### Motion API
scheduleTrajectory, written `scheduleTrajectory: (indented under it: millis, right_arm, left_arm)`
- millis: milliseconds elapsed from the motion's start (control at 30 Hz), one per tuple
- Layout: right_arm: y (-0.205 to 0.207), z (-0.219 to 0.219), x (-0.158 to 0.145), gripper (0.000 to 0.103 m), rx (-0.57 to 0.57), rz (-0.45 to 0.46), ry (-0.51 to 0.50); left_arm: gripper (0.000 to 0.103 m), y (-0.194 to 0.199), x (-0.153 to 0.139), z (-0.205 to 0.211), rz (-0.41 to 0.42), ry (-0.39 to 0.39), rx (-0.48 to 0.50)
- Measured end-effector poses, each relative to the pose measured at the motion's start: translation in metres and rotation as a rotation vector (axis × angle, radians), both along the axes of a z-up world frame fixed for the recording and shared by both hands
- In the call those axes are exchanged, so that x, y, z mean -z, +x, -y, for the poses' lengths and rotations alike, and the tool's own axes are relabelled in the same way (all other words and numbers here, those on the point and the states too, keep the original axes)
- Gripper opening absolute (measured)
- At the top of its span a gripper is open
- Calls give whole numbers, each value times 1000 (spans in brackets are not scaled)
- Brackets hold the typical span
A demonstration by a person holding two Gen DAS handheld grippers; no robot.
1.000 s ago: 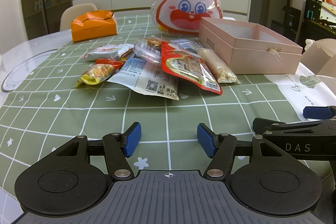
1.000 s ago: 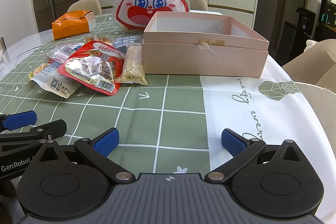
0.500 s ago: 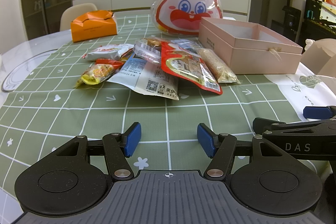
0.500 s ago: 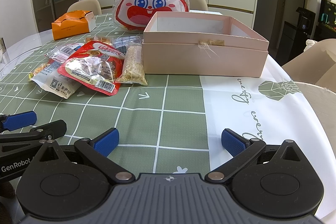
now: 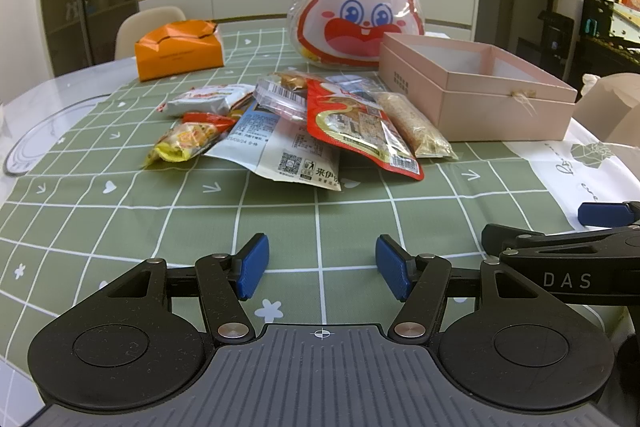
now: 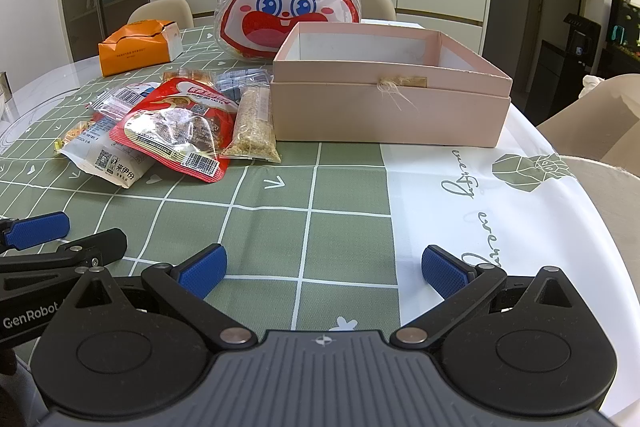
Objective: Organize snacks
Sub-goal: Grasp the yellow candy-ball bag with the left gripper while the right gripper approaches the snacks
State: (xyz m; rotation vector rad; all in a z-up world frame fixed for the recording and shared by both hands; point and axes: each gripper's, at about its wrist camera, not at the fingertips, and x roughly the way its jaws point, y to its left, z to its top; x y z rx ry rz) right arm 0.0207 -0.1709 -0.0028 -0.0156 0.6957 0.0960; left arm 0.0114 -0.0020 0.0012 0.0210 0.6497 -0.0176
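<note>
Here | left gripper (image 5: 322, 267) jaws apart, empty | right gripper (image 6: 324, 271) jaws wide apart, empty

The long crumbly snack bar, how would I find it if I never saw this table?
Find the open pink box on the green checked tablecloth. The clear, tan grainy bar lies just beside the box's left wall. Its neighbour, the red pouch, is wide, flat and printed.

The pink box (image 6: 392, 115) looks like matt card, and the snack packets (image 6: 176, 131) beside it are glossy, crinkled plastic film. The checked cloth (image 5: 280, 219) on the table seems a smooth wipe-clean sheet, perhaps vinyl. Each tool's blue pads (image 6: 202, 271) are finely textured against matt black plastic arms.
</note>
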Motion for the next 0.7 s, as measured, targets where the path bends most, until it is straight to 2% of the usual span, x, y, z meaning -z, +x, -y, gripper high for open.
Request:
scheduleTrajectory:
  millis: [67, 233, 333, 400, 467, 533, 567, 633, 700]
  right_arm:
    - [1, 0, -1, 103, -4, -11, -1]
    - [10, 2, -18, 103, -4, -208, -14]
    - [12, 1, -21, 103, 10, -263, -22]
    - [13, 0, -21, 103, 12, -297, -26]
    - [19, -3, -23, 103, -17, -344, -34]
    - [23, -5, -27, 100, -16, -350, -36]
    - [22, -6, -31, 96, 1, -325, -30]
    - [21, -9, -41, 96, 30, -270, -13]
    - [25, -14, -47, 96, 45, -249, 1]
  left_arm:
    - [66, 0, 0, 0, 0, 0, 0]
    - [66, 2, -1, 0, -5, -4, 6]
    - [68, 8, -7, -4, -56, -9, 44]
    - [65, 22, -15, -11, -123, -67, 93]
    - [61, 35, -23, -24, -198, -164, 130]
    - [61, 47, -35, -39, -232, -258, 159]
    - [61, 54, -44, -49, -220, -280, 170]
    - [61, 67, -58, -66, -171, -250, 157]
    - [61, 84, -66, -90, -113, -198, 101]
